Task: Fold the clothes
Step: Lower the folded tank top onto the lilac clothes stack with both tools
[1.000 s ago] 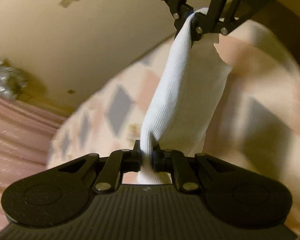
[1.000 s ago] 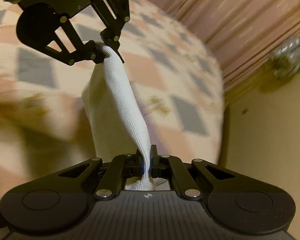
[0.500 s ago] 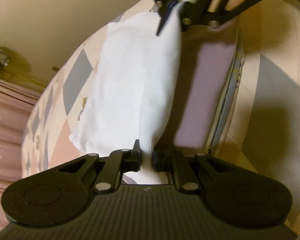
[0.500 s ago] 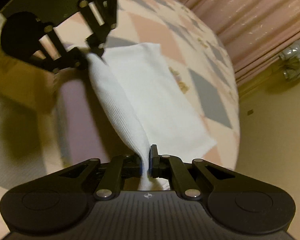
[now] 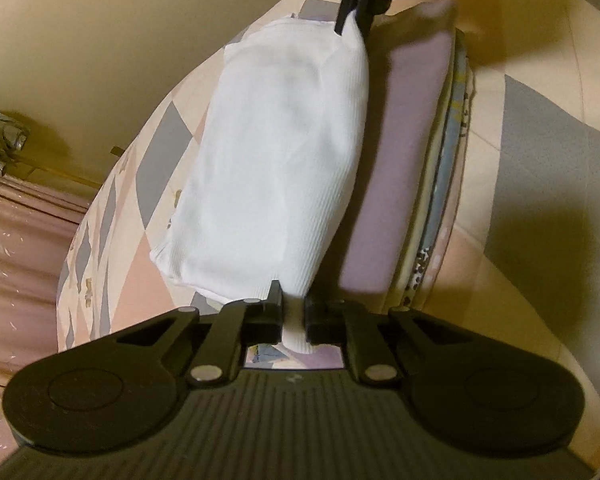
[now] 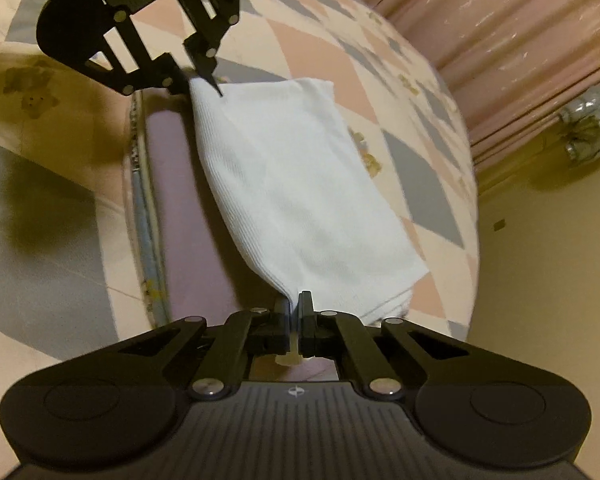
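White ribbed cloth (image 5: 268, 168) folded, centre frame beside stack (image 5: 396, 168); pinched by left gripper (image 5: 293, 312) and right gripper (image 6: 294, 316).

A plain white, finely ribbed garment (image 5: 276, 160) is seen, with no print on it. Beside it a folded stack (image 5: 404, 168) is topped by a lilac piece; along the stack's edge thin layers of pale blue, cream and a dark-spotted print are shown. The bedcover (image 6: 380, 80) underneath is patterned with diamonds in peach-pink, grey and cream, and small brownish bear-like figures are scattered over it. Both the left gripper (image 5: 293, 312) and the right gripper (image 6: 294, 320) are black, with silver rivets at the joints. The curtain (image 6: 500, 20) is a glossy dusty pink in vertical folds. The wall (image 5: 120, 40) is coloured a yellowish beige. A crinkled silver bundle (image 5: 0, 140) is seen near the curtain.
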Tool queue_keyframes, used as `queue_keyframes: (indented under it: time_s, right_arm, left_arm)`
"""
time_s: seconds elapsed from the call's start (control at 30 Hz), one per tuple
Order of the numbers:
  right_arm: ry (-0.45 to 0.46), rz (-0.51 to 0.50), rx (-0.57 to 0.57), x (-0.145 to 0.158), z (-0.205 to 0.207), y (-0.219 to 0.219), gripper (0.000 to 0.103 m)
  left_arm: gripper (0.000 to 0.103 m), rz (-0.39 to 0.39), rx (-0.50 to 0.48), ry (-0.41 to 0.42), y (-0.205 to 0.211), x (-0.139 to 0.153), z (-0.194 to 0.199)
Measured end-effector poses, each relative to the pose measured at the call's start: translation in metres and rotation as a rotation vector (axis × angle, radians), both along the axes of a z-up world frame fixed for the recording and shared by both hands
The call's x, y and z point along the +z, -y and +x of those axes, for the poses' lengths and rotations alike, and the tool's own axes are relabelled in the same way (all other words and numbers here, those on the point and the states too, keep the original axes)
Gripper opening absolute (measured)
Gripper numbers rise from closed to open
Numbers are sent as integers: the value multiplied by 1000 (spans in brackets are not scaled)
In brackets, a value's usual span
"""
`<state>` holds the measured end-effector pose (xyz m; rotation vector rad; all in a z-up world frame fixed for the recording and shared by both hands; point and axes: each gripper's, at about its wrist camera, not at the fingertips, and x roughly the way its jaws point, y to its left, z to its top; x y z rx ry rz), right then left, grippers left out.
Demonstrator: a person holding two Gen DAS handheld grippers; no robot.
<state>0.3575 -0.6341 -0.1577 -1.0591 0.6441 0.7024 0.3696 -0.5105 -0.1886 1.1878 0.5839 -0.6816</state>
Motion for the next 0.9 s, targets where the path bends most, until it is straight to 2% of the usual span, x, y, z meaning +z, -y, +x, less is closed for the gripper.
queue_keyframes:
  time_s: [0.13, 0.3, 0.53, 0.7, 0.9]
  right_arm:
    - [-24, 4, -15, 2, -15, 3, 1]
    - [-60, 3, -19, -9, -24, -1, 1]
    - [-70, 8, -24, -2, -31, 3, 1]
    - [-93, -14, -12, -16, -26, -1, 1]
    - [-83, -25, -7, -17, -23, -1, 2]
  left_arm:
    - [7, -6, -12, 19, -7, 3, -14]
    - [7, 12, -21, 3, -4, -9, -11]
    - [7, 22, -34, 20, -7, -3, -24]
    - [7, 67, -66, 17, -5, -22, -19]
    - [9, 58, -52, 25, -7, -20, -22]
